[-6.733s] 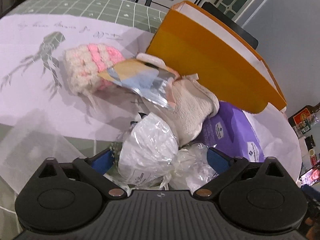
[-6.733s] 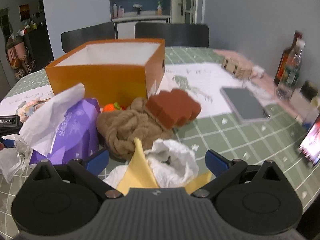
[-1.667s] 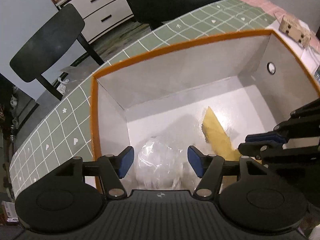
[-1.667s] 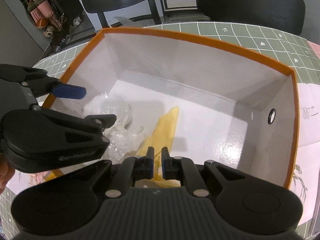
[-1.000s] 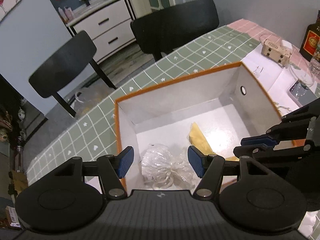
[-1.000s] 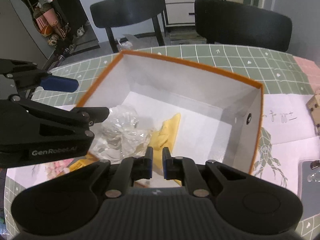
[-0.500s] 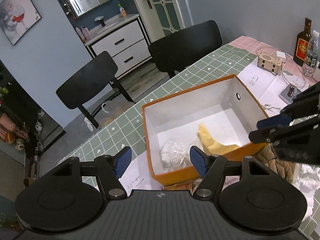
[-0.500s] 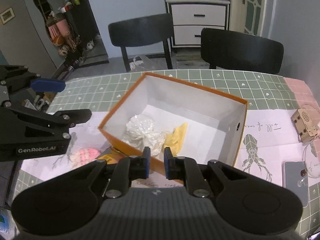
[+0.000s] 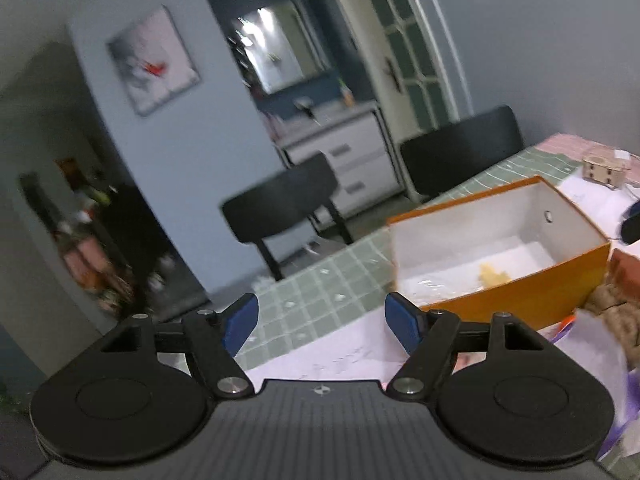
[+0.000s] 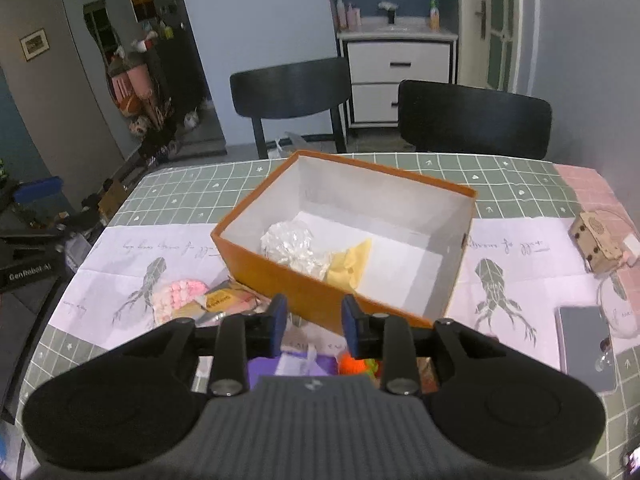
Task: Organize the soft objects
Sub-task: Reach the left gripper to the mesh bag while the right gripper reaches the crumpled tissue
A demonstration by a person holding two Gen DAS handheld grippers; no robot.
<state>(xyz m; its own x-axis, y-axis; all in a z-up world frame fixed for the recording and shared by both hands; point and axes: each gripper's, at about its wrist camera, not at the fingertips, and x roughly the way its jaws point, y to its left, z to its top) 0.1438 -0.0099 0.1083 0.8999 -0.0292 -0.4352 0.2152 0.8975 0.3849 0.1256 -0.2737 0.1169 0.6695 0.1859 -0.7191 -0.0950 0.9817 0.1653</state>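
The tabletop (image 10: 520,184), covered in green checked cloth with white printed sheets laid over it, carries everything I am sorting. On it the orange box (image 10: 280,276) stands open-topped and turned at an angle to me, near the middle, I judge so that either hand can drop things in from above.

Inside the box lie 2 soft things: a crumpled clear plastic bag (image 10: 288,246) against the near-left wall, and a yellow cloth (image 10: 350,264) just beside it, touching it. The rest of the white floor is bare, so there is plenty of room.

The other soft objects wait outside, in a heap against the box's near wall: a purple packet (image 10: 280,364) under my right gripper, a pink-and-white knitted piece (image 10: 178,294) to the left on the paper, and something bright orange (image 10: 354,362) that I cannot identify. In the left wrist view a brown braided piece (image 9: 616,304) lies past the box's corner.

My right gripper (image 10: 311,324) hangs over that heap, its jaws narrow but opening, with nothing between them. My left gripper (image 9: 322,322) is off to the box's left, its jaws wide and opening further, also empty. I judge both are being readied for the next pick.
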